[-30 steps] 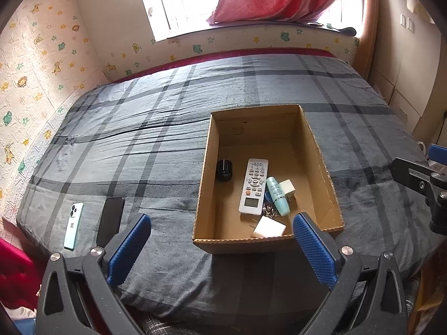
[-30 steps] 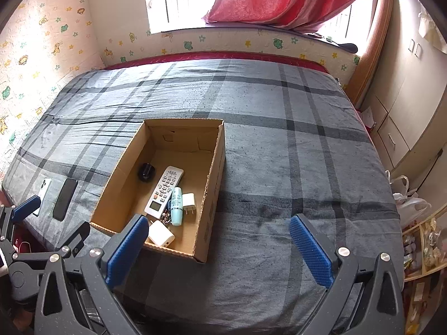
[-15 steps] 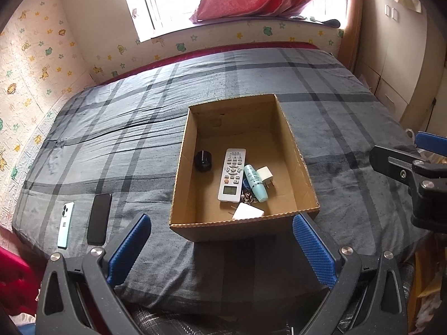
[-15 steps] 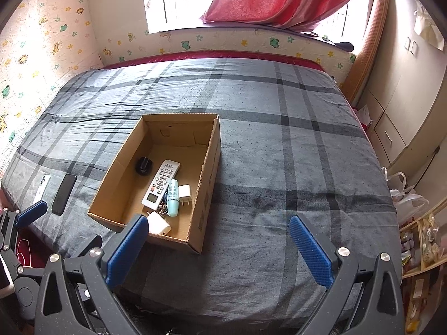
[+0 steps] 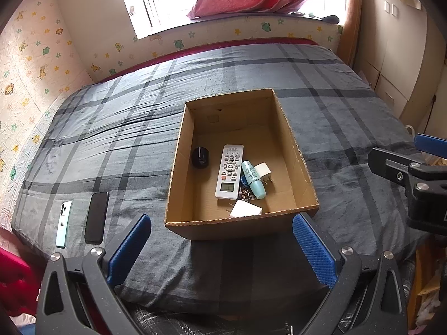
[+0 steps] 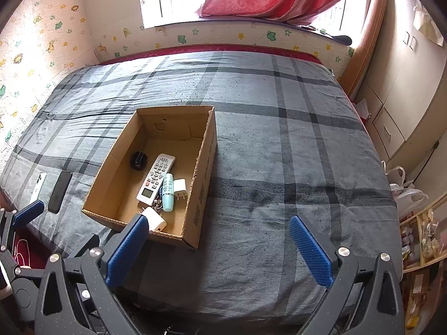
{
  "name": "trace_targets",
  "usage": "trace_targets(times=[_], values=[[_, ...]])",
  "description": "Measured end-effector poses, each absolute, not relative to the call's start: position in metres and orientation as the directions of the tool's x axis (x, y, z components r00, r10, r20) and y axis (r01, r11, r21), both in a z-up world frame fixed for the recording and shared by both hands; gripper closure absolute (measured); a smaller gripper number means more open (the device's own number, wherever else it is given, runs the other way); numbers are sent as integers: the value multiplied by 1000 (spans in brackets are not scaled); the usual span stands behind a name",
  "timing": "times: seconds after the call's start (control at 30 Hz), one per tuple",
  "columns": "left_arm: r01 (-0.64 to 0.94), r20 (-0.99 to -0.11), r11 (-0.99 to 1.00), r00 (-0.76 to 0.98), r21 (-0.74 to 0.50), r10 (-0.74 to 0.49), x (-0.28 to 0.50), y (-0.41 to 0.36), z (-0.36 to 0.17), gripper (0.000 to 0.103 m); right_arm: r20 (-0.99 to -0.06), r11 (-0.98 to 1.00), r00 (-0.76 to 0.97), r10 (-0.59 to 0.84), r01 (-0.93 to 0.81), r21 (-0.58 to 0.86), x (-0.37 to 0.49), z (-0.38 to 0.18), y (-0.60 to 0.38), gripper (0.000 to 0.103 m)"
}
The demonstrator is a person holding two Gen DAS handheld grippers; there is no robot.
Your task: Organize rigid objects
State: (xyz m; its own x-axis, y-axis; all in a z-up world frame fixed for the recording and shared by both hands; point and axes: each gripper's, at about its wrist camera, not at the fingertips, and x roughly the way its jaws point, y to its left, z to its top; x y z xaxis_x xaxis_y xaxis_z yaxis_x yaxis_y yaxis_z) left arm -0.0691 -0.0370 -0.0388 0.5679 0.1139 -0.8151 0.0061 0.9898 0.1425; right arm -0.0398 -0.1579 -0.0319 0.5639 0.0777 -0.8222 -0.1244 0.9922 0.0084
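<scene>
Since a second ago both cameras have drawn back from the bed, so the cardboard box (image 5: 290, 139) sits a little farther off in both views. It rests on the grey plaid bedspread (image 5: 125, 145). Inside lie a white remote (image 5: 229, 171), a pale teal tube (image 5: 253, 179) just right of it, a white charger plug (image 5: 263, 172), a black round object (image 5: 200, 157) to the left, keys (image 5: 245, 193) and a white adapter (image 5: 245, 210) at the near wall. Print on the box's right side is unreadable. Left of the box lie a black phone (image 5: 96, 217) and a teal phone (image 5: 63, 224). Left gripper (image 5: 222, 247) and right gripper (image 6: 218, 247) jaws are spread wide, holding nothing.
</scene>
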Motion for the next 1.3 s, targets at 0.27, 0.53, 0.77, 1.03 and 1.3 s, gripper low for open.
trace_targets(times=[0.27, 0.53, 0.77, 1.03, 1.3], values=[[9, -822, 990, 558, 142, 113, -68, -37, -43, 0, -828, 992, 555, 82, -125, 15, -39, -35, -159, 0], [18, -825, 990, 554, 140, 106, -67, -40, -46, 0, -830, 992, 551, 83, -121, 18, -37, -36, -158, 0], [18, -822, 990, 560, 141, 106, -68, -40, -45, 0, -831, 992, 551, 82, -121, 18, -37, -37, -158, 0], [25, -822, 990, 560, 141, 104, -67, -40, -46, 0, -829, 993, 553, 83, -120, 19, -36, -37, -159, 0], [21, -817, 989, 566, 143, 107, -66, -40, -44, 0, -826, 992, 556, 89, -127, 21, -35, -37, -158, 0]])
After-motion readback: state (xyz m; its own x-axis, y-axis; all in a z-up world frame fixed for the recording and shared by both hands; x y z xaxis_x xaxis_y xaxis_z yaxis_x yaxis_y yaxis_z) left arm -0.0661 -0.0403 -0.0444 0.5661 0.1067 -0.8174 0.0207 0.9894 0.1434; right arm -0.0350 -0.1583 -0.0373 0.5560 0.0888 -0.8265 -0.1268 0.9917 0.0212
